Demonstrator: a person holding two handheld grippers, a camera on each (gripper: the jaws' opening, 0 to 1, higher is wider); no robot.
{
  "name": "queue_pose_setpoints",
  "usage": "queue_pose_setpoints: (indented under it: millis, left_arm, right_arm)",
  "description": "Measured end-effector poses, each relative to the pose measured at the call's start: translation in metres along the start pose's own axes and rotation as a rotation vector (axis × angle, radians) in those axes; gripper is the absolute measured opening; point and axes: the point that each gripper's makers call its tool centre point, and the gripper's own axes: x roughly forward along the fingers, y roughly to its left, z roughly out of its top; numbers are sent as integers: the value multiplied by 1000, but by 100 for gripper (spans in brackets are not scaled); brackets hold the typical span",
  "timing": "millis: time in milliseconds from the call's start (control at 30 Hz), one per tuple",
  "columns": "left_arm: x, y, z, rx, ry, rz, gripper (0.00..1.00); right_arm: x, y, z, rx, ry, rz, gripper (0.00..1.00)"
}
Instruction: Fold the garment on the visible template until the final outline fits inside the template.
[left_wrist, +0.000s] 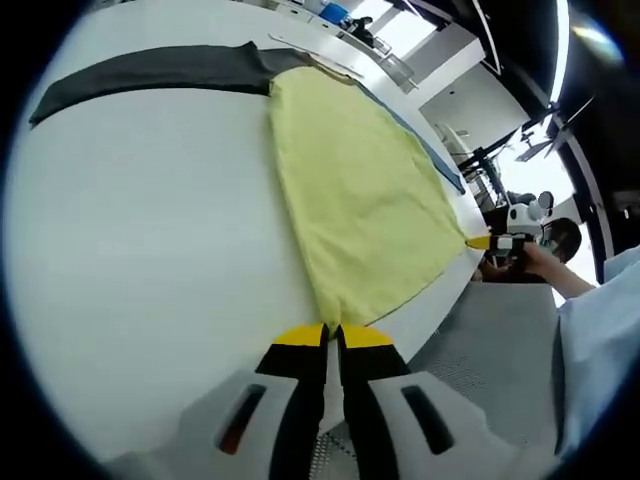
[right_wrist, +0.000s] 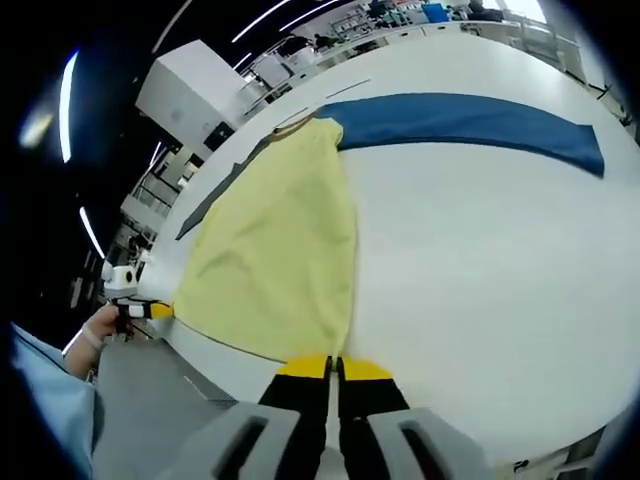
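A pale yellow garment (left_wrist: 360, 190) lies flat on the white table (left_wrist: 150, 220), reaching to the table's near edge. My left gripper (left_wrist: 332, 335) is shut on one near corner of it. In the left gripper view my right gripper (left_wrist: 482, 241) comes in from the right, held by a hand, its yellow tips at the garment's other near corner. In the right gripper view the garment (right_wrist: 280, 240) spreads up and left, and my right gripper (right_wrist: 333, 366) is shut on its corner. My left gripper (right_wrist: 158, 311) shows at the left, at the far corner.
A dark grey strip (left_wrist: 150, 70) and a blue strip (right_wrist: 470, 120) run out from under the garment's far end along the table (right_wrist: 480, 280). The table edge drops to grey floor (left_wrist: 480, 340) just behind both grippers. A person's light blue sleeve (left_wrist: 600, 340) is at the right.
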Motion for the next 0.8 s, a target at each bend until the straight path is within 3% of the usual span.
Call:
queue_pose_setpoints:
  millis: [500, 600, 667, 800]
  left_arm:
    - [0, -1, 1, 56, -34, 9, 2]
    - [0, -1, 2, 28, -49, 3, 3]
    - [-2, -2, 6, 2, -82, 4, 8]
    - [-8, -4, 13, 30, -113, 26, 25]
  right_arm:
    - [0, 0, -1, -9, -44, 12, 0]
    - [0, 0, 0, 8, -61, 29, 0]
    - [0, 0, 0, 7, -68, 33, 0]
    - [0, 3, 0, -36, -80, 40, 1]
